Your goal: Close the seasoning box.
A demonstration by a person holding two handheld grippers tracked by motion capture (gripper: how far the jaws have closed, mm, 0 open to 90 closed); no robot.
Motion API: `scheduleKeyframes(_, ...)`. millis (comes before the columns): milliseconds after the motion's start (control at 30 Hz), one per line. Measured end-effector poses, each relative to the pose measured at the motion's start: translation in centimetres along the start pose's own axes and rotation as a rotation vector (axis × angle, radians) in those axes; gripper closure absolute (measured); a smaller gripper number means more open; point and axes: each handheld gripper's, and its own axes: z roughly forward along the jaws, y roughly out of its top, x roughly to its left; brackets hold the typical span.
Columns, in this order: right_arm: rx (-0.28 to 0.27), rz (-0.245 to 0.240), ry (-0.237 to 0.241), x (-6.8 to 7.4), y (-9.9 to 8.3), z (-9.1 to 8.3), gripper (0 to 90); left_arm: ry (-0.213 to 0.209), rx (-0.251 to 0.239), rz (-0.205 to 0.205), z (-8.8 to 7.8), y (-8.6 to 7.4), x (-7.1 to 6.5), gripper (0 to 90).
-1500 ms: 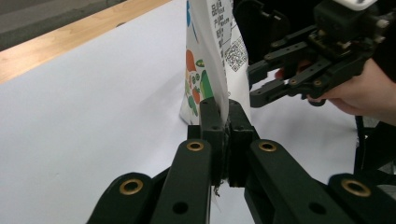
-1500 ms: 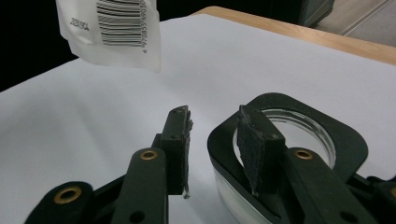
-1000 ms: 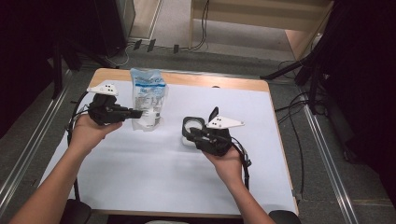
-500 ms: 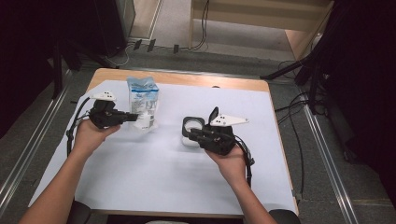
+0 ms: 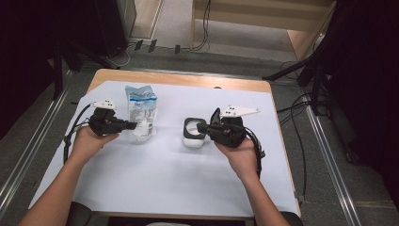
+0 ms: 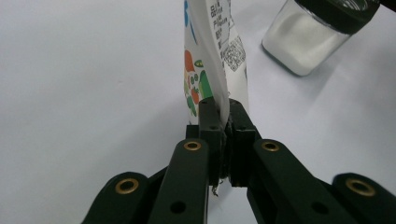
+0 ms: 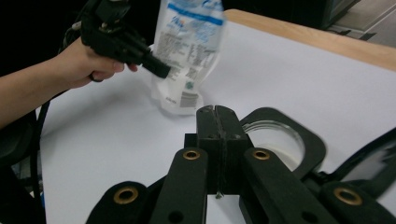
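Observation:
A clear pouch (image 5: pixel 141 109) with blue print stands on the white table sheet at the left. My left gripper (image 5: pixel 134 125) is shut on its side edge, and the left gripper view shows the film (image 6: pixel 205 56) pinched between the jaws of that gripper (image 6: pixel 223 105). A glass jar (image 5: pixel 194 135) of white powder, with a black flip lid folded open, sits at the middle. My right gripper (image 5: pixel 200 127) hovers at its rim. In the right gripper view this gripper's (image 7: pixel 217 112) jaws have just been closing and meet with nothing between them, above the jar's black ring (image 7: pixel 308 140).
The white sheet (image 5: pixel 188 188) covers the table, and a wooden edge (image 5: pixel 188 79) shows at the back. Cables trail from both grippers along the forearms. Metal rails and dark floor flank the table. Bare sheet lies in front of the hands.
The left hand has brought the pouch down and toward the table's left. The right gripper has lifted a little and its jaws have come together by the jar.

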Motion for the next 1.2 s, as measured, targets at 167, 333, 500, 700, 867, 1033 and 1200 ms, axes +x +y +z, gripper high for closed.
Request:
scheduleKeyframes(167, -0.018, 0.0, -0.027, -1.0, 1.3, -1.5, 90.0, -0.027, 0.012, -0.012, -0.4, -0.8, 0.4, 86.3)
scheduleKeyframes(333, -0.046, 0.029, -0.065, -2.4, 1.6, -2.9, 90.0, -0.038, 0.01, 0.008, -0.3, -1.0, 0.3, 84.3)
scheduleKeyframes(500, -0.051, 0.06, -0.102, -3.8, 1.1, -3.9, 90.0, -0.047, 0.014, 0.022, -0.2, -1.0, 0.2, 82.0)
scheduleKeyframes(700, -0.043, 0.1, -0.125, -4.9, -0.1, -4.3, 90.0, -0.048, 0.024, 0.021, -0.2, -1.0, 0.1, 79.9)
scheduleKeyframes(867, -0.031, 0.124, -0.134, -5.6, -1.0, -4.4, 90.0, -0.042, 0.025, 0.029, -0.1, -1.0, -0.1, 78.0)
scheduleKeyframes(1033, -0.016, 0.141, -0.123, -6.0, -1.6, -3.9, 90.0, -0.043, 0.023, 0.033, -0.1, -1.0, -0.3, 75.4)
scheduleKeyframes(1200, -0.006, 0.133, -0.105, -5.7, -1.7, -3.1, 90.0, -0.039, 0.006, 0.045, -0.4, -0.9, -0.4, 71.2)
